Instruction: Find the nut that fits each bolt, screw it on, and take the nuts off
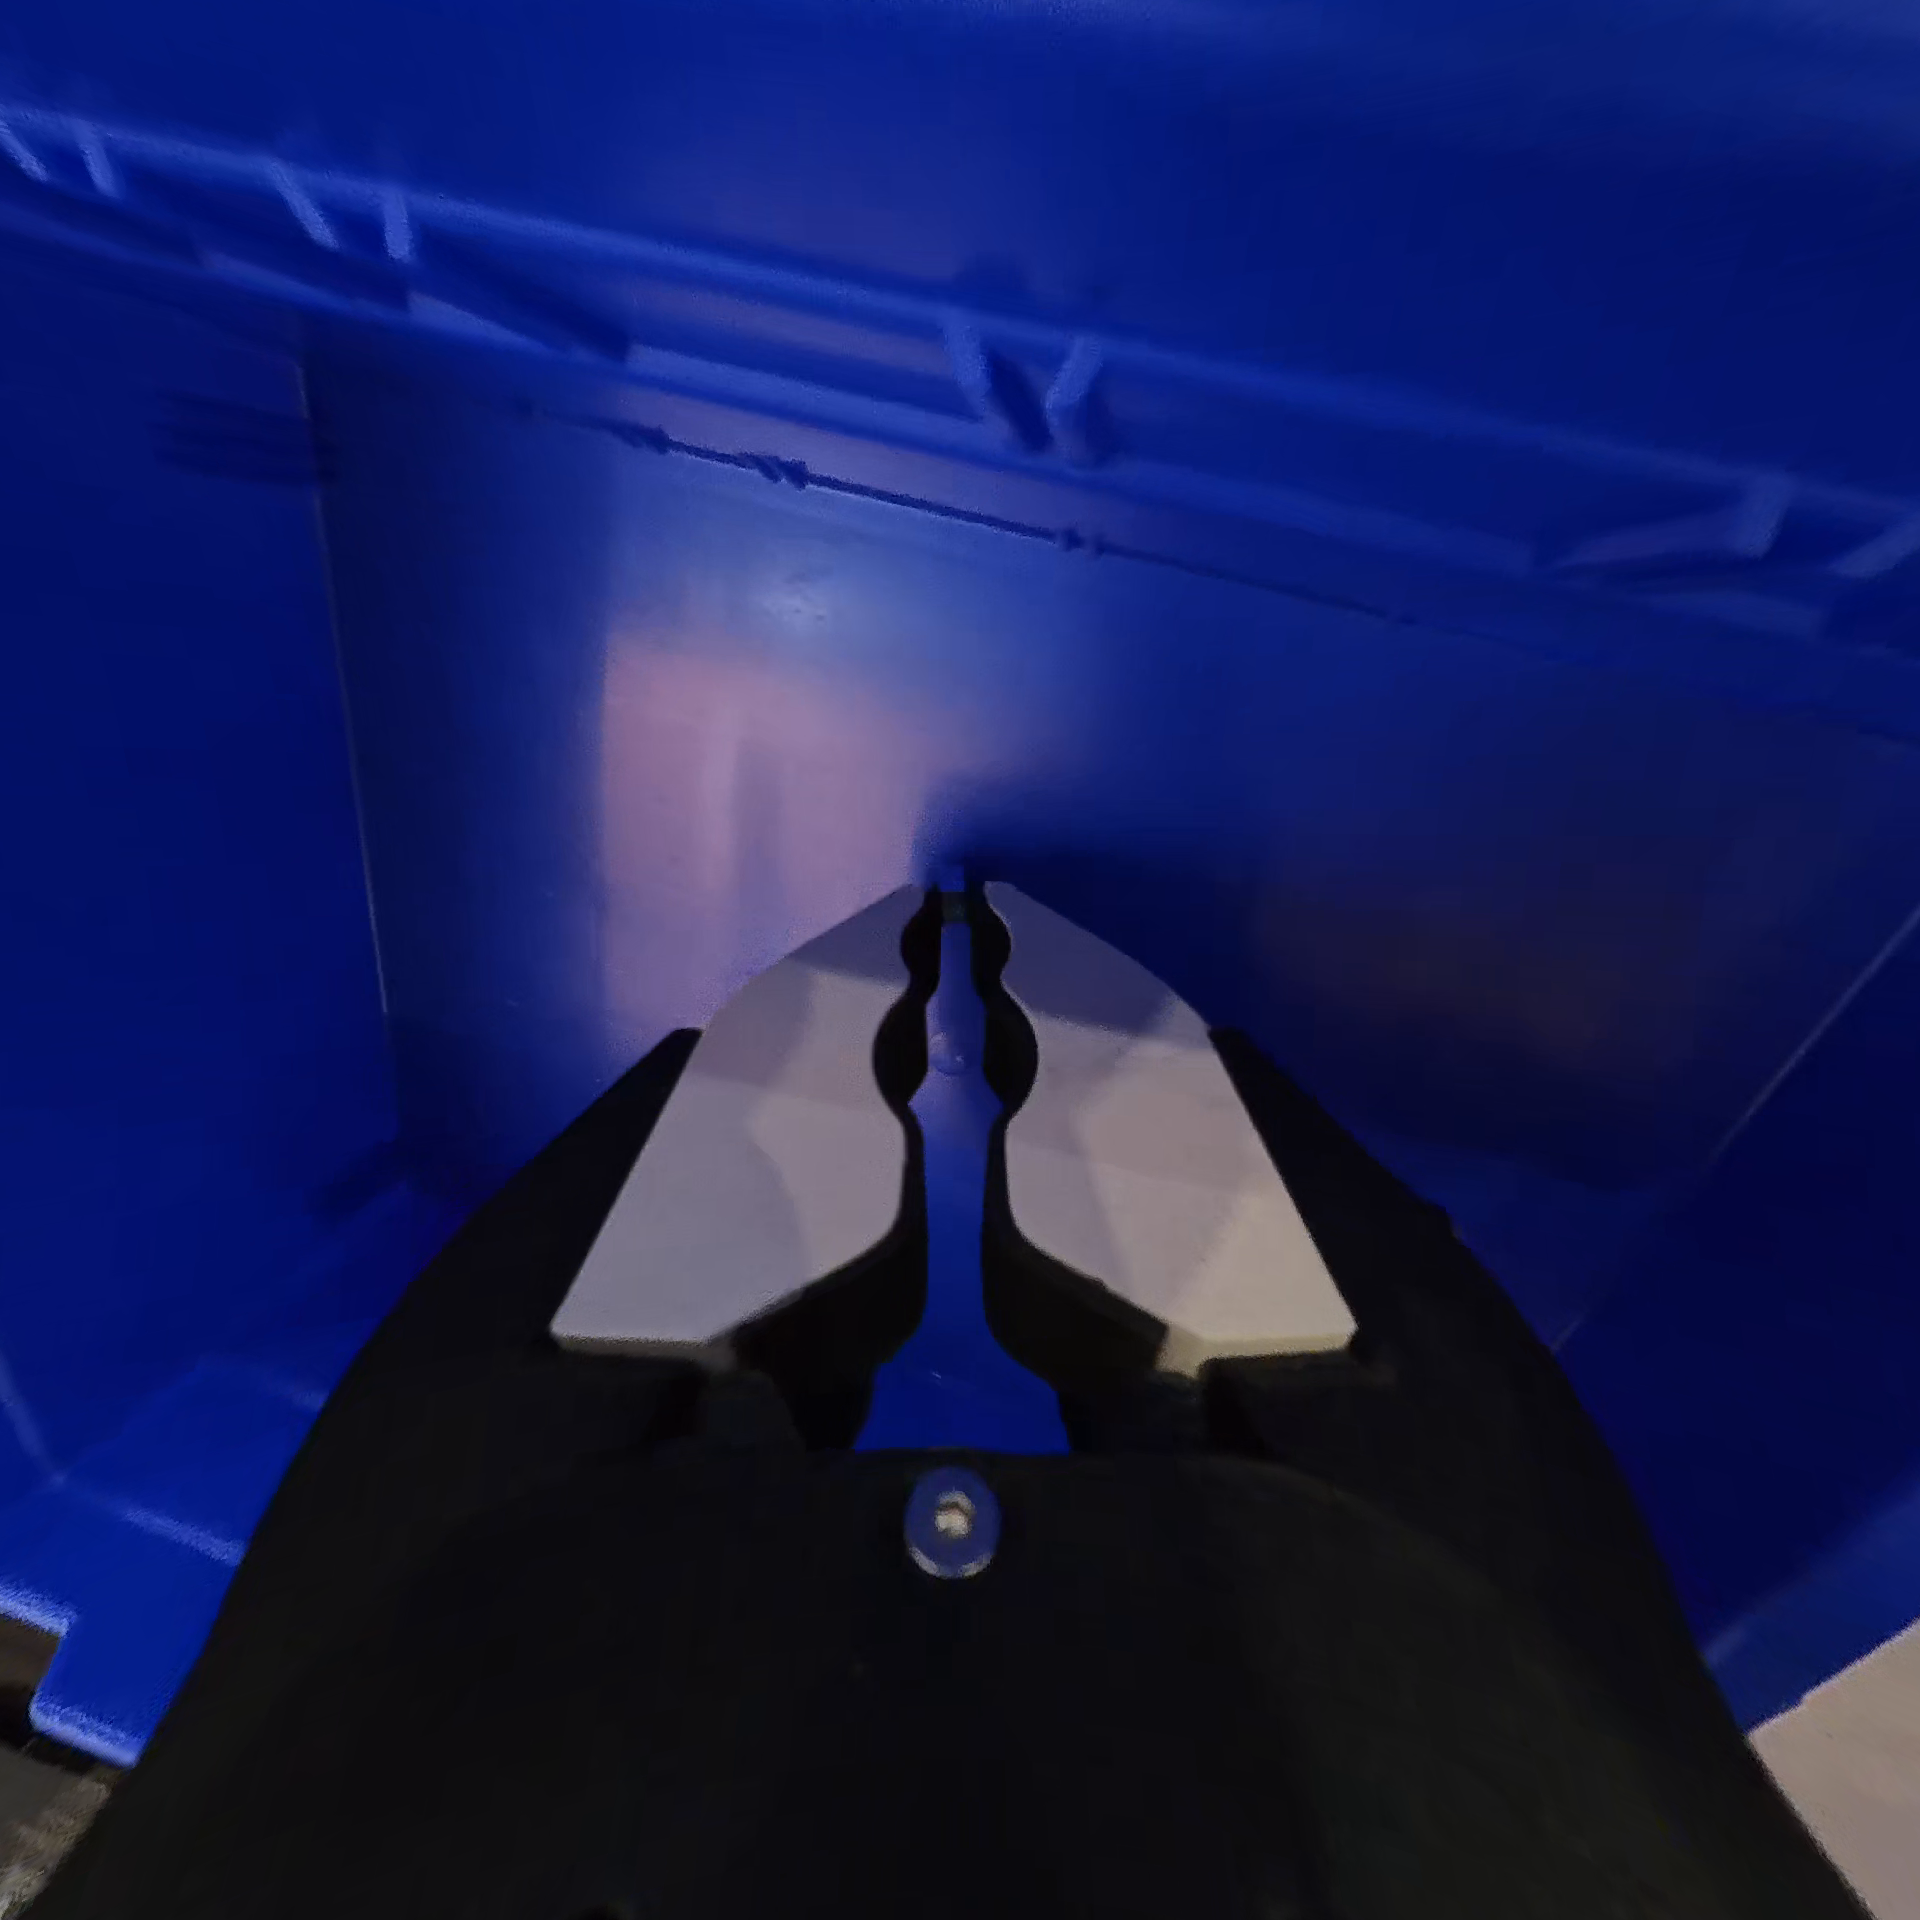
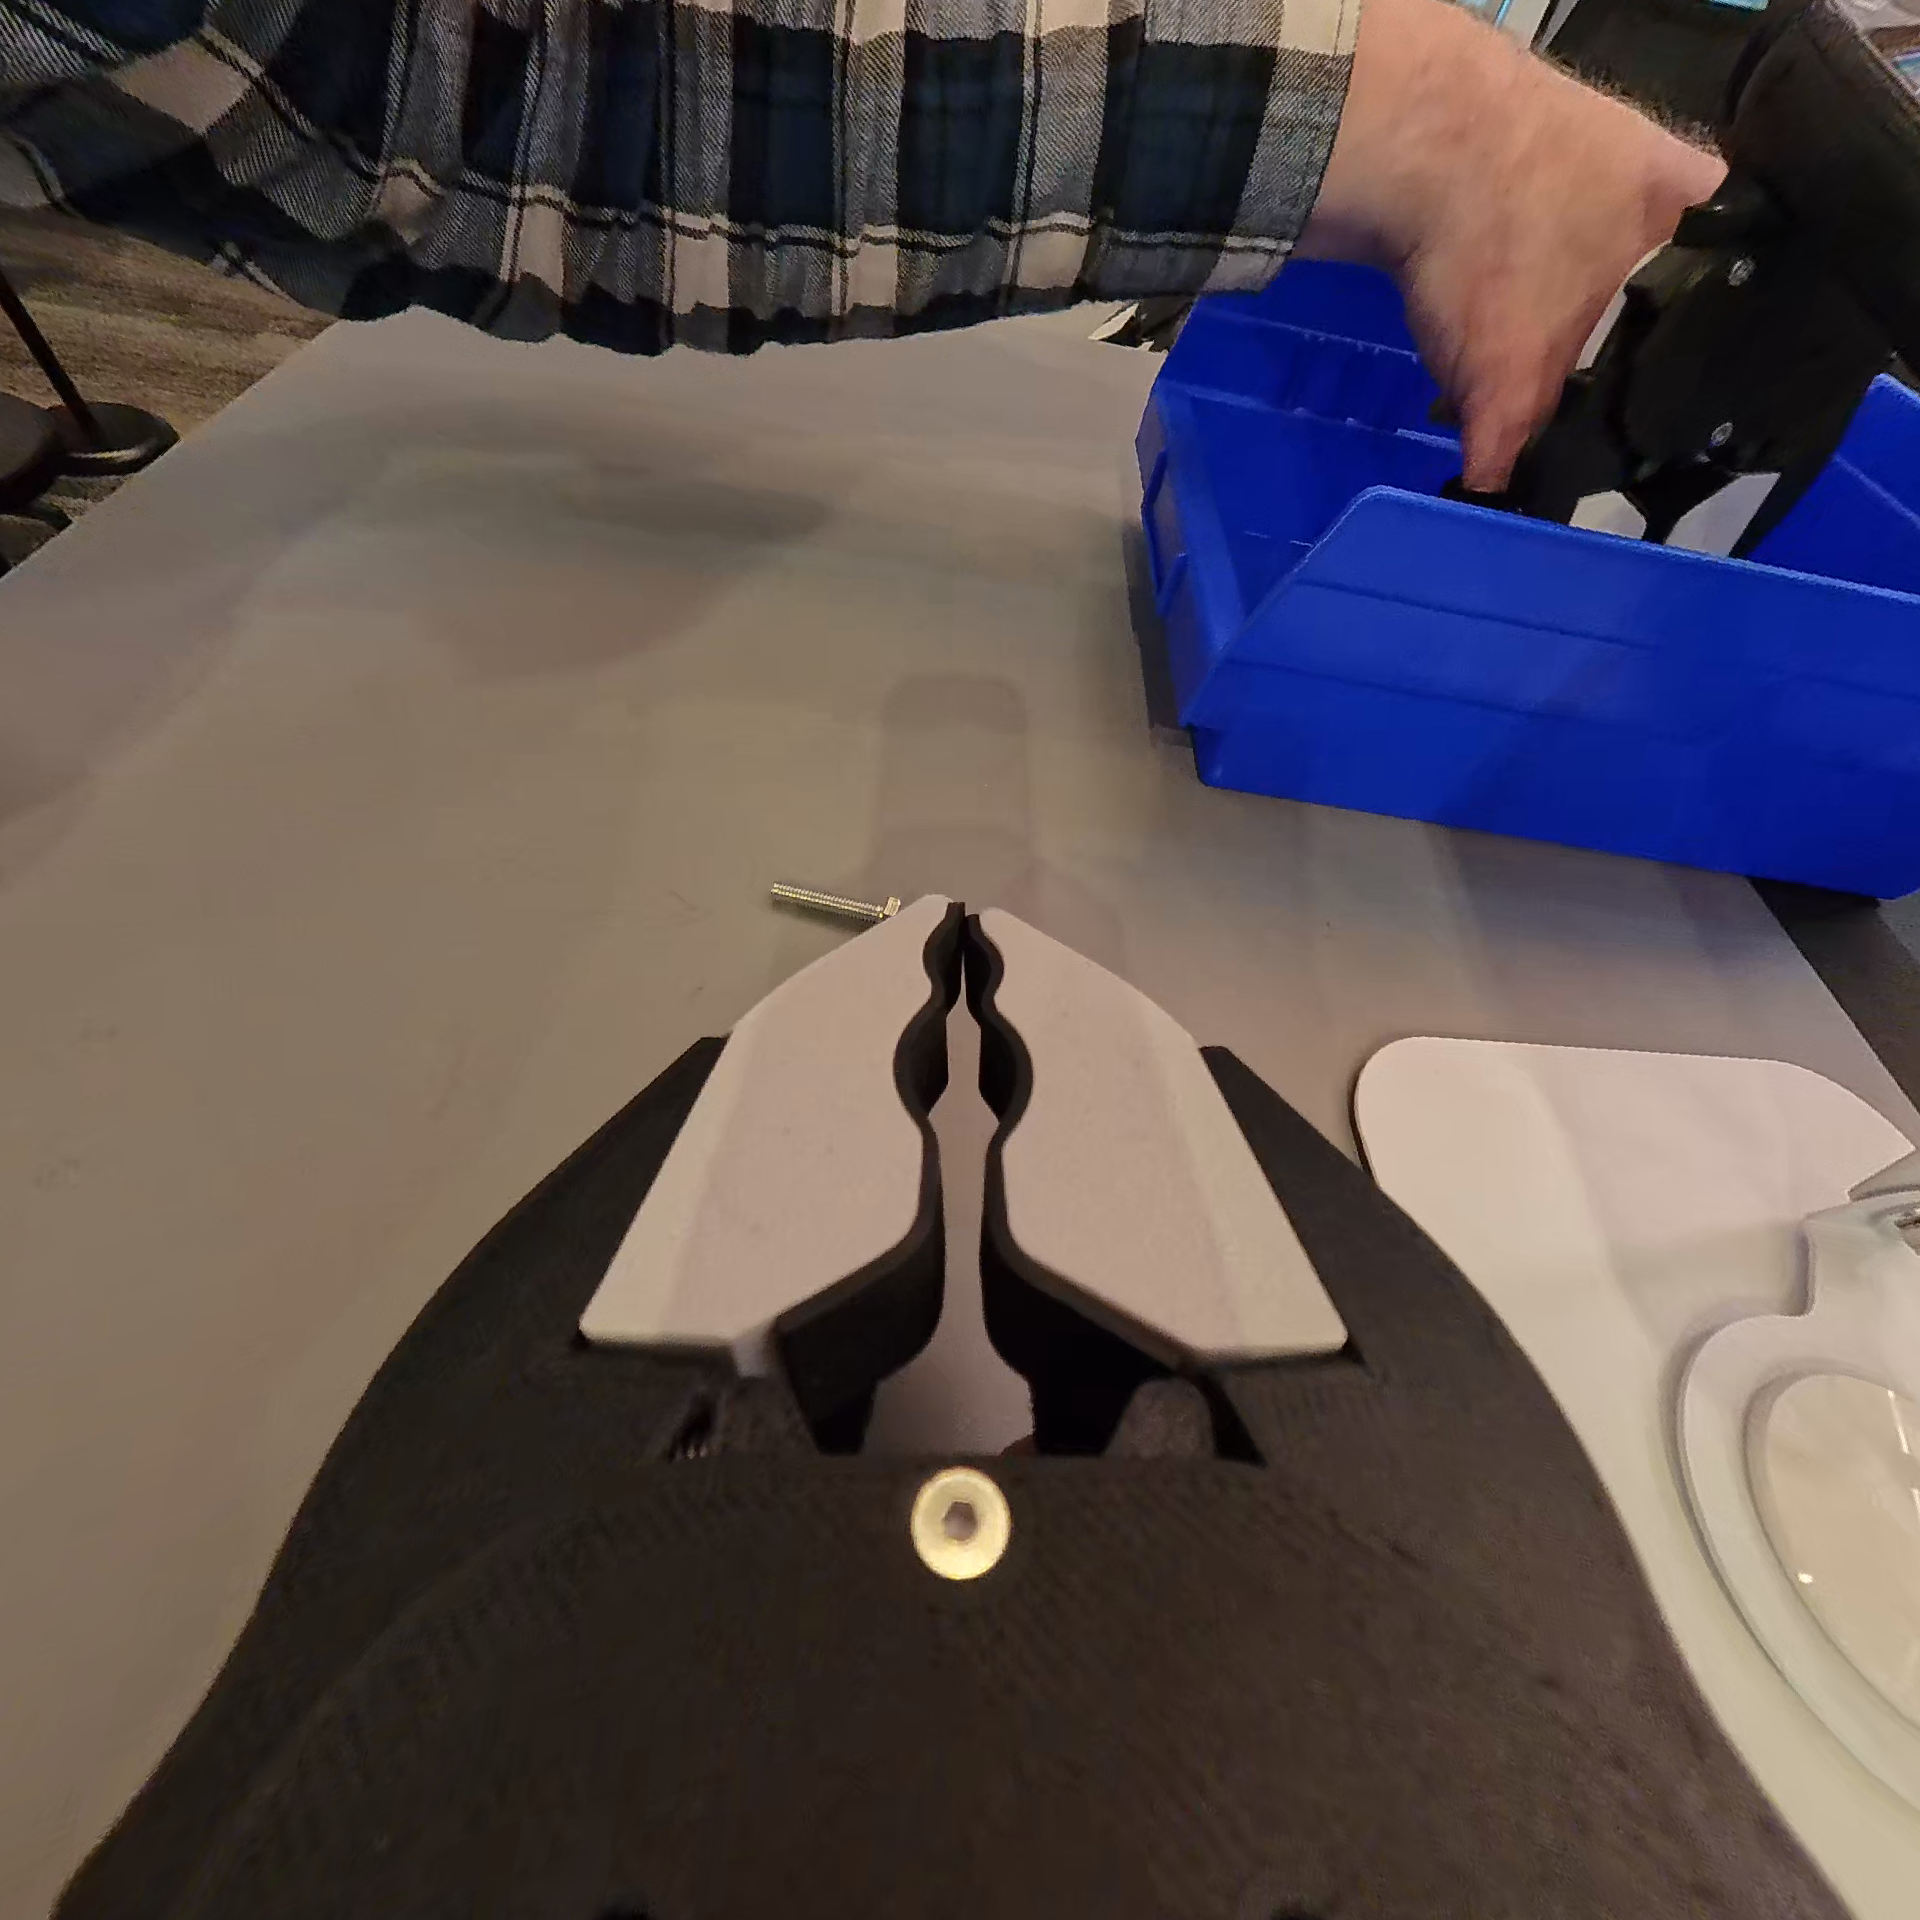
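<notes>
One bolt lies on the tabletop. One blue bin stands on it. Two claws are present: the right claw and the left claw. One white board and one magnifying glass are counted. One hand is visible.

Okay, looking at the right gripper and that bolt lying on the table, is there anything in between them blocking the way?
Nothing visible does. The bolt lies on bare grey table just left of the right gripper's closed fingertips, its head end partly hidden behind the left fingertip. The blue bin sits off to the right.
</notes>
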`<state>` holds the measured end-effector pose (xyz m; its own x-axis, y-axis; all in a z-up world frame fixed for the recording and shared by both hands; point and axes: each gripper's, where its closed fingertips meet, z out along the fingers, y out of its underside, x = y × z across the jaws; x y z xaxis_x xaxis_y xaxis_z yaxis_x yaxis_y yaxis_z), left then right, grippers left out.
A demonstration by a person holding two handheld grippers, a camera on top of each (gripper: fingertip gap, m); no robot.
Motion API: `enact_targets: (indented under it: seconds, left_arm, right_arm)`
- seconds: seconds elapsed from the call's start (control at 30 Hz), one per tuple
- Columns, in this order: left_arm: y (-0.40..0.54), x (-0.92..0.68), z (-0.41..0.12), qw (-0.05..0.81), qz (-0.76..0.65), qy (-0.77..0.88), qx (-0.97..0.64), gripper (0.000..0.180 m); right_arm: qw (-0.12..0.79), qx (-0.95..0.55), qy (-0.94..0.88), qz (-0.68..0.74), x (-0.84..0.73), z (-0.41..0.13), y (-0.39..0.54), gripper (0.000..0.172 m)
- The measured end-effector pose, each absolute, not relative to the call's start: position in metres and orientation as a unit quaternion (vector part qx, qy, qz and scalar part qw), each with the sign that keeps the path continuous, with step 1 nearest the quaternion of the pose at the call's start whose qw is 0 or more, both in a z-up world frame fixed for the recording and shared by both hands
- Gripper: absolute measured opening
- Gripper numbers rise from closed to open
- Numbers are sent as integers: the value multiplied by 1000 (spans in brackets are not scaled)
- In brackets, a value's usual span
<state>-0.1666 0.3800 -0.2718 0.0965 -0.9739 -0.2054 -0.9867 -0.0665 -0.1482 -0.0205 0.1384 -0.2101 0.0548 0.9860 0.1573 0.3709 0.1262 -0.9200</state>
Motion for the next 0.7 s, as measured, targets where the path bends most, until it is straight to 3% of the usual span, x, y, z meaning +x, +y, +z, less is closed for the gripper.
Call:
enact_targets:
  seconds: [0.2, 0.37, 0.57, 0.7]
  left_arm:
    - [380, -169, -267, 141, 35, 665, -732, 5]
    - [355, -177, -224, 196, 46, 645, -737, 5]
    - [258, -154, -179, 274, -25, 661, -699, 4]
    - [201, -110, -182, 319, -67, 661, -675, 4]
  right_arm:
    - [454, -567, -598, 339, -21, -210, 138, 0]
    - [456, -567, -596, 340, -20, -209, 139, 0]
    - [458, -570, -592, 339, -21, -209, 140, 0]
    - [463, -573, -587, 336, -21, -209, 143, 0]
